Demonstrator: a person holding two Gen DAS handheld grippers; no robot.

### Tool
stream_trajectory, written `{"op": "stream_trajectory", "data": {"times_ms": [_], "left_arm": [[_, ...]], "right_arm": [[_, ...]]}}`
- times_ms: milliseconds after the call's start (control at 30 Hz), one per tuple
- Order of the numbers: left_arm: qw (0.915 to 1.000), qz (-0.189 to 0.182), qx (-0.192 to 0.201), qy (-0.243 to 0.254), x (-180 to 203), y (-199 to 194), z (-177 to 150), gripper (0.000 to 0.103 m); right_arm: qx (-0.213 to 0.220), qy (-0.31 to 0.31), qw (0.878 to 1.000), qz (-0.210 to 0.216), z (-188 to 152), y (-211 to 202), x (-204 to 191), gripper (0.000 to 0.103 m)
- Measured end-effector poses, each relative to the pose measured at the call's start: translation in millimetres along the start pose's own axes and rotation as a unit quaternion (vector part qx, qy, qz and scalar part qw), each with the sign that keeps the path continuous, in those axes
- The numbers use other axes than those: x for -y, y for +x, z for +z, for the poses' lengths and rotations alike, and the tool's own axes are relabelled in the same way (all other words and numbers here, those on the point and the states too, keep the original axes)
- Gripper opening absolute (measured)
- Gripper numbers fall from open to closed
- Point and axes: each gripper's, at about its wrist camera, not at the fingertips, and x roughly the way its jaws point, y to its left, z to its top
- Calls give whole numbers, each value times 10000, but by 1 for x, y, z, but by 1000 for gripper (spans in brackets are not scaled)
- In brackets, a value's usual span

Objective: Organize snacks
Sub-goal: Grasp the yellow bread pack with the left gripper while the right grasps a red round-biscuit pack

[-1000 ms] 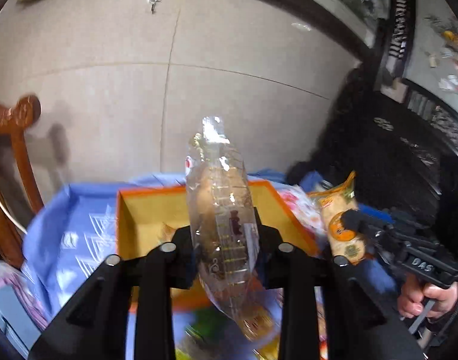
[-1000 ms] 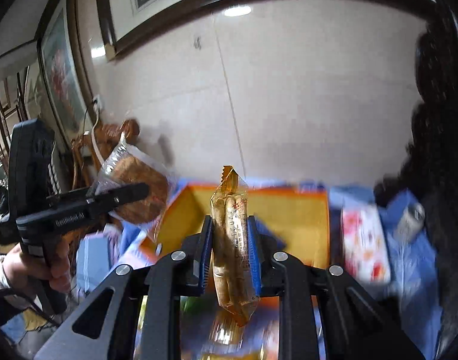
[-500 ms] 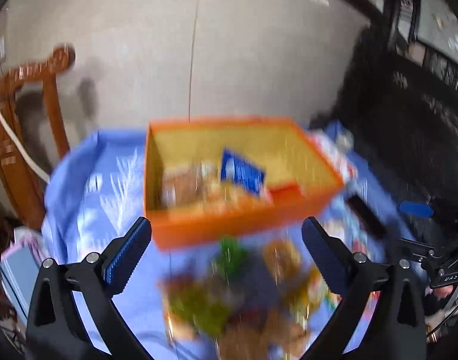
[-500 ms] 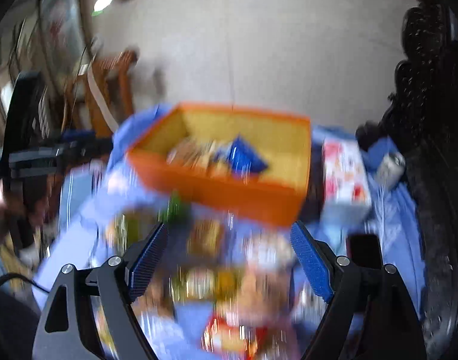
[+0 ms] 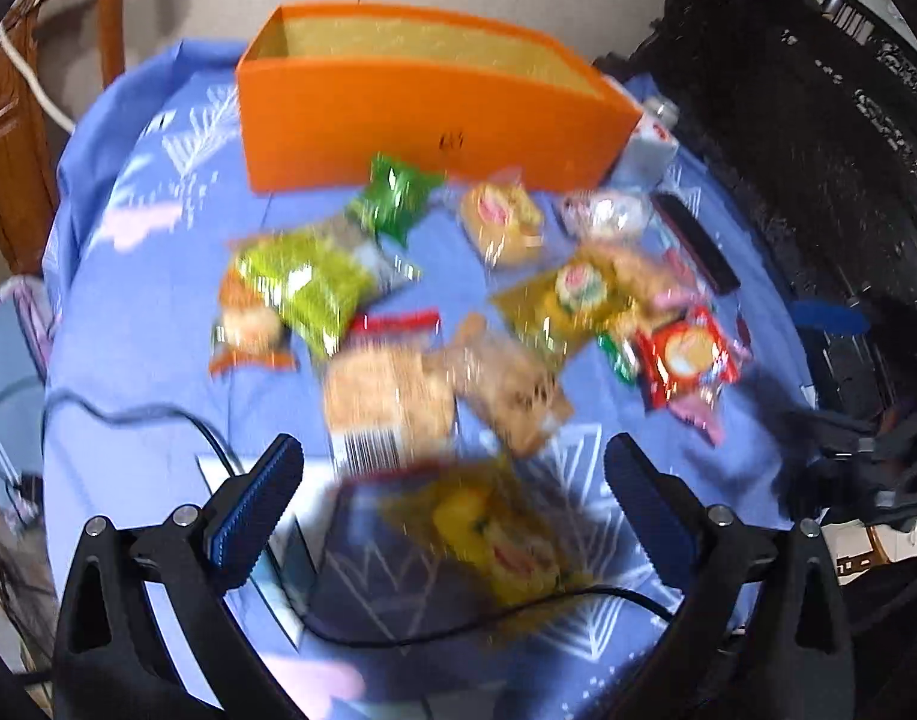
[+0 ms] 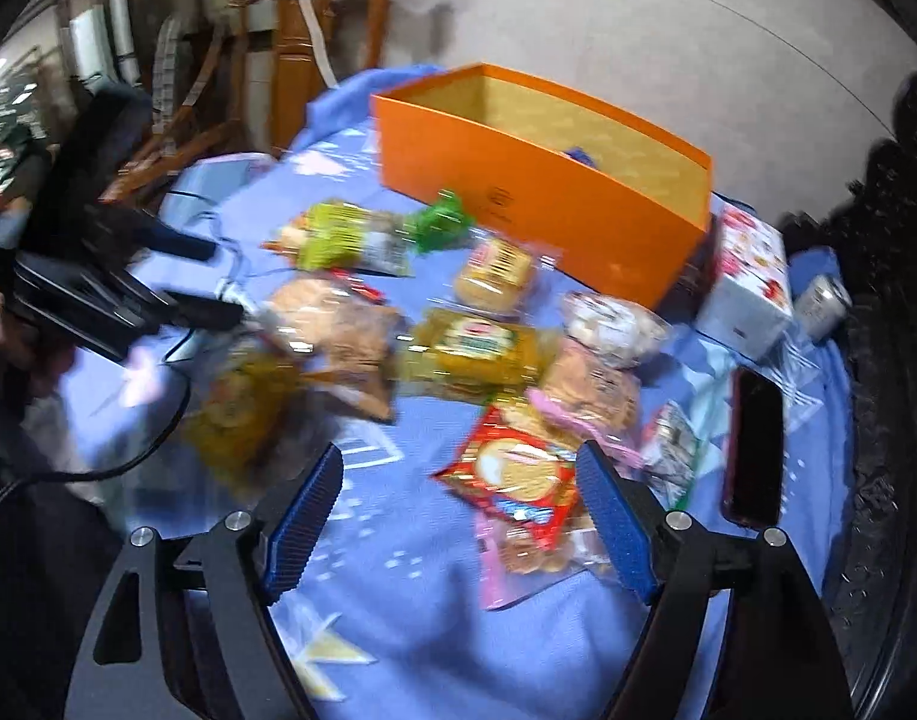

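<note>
An orange box [image 5: 434,126] stands at the far side of a blue cloth; it also shows in the right wrist view [image 6: 542,192]. Several snack packets lie in front of it. My left gripper [image 5: 452,504] is open and empty above a yellow packet [image 5: 494,534] and a brown biscuit packet [image 5: 386,402]. My right gripper [image 6: 458,510] is open and empty above a red packet [image 6: 512,474]. A green packet [image 5: 395,195] lies by the box. The left gripper also shows in the right wrist view [image 6: 206,282].
A white carton [image 6: 749,282] and a can [image 6: 824,300] stand right of the box. A dark phone [image 6: 755,450] lies at the right. A black cable [image 5: 158,420] crosses the cloth. A wooden chair [image 5: 14,120] stands left; dark carved furniture [image 5: 818,150] stands right.
Both grippers let go of their packets over the box, opened, and pulled back and down over the loose snacks. The views are blurred by motion.
</note>
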Motion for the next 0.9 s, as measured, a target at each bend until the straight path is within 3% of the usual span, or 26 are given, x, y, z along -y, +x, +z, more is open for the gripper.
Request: {"op": "stream_trajectory", "data": {"times_ms": [167,300,333,400,433,500,667,767,900], "left_arm": [[9995,94,-64,-301,11,2,-24,99],[9988,194,-244,-369,26,18,-38,97],[9985,262,-320,-367,30,23,-39,95],[9973,247,-535,-435,38,39,-43,77],[9965,287,-620,-485,40,45,-45,76],[9945,373,-788,-573,41,60,-50,61],[9945,626,-660,-529,45,62,-56,44],[9945,599,-566,-645,42,56,-60,41],[9960,577,-290,-613,42,37,-61,40]], "right_arm": [[40,-154,9988,474,-12,-22,-18,80],[-4,-59,9983,582,-29,-25,-22,80],[-21,49,9982,598,-34,-25,-21,80],[-37,248,9975,653,-41,-24,-17,80],[-35,326,9975,625,-46,-24,-15,80],[-17,339,9984,448,-51,-21,-13,80],[289,324,9990,37,-45,-4,5,80],[433,-287,9983,-278,-33,14,7,80],[268,-1271,9901,-537,-23,46,5,80]]}}
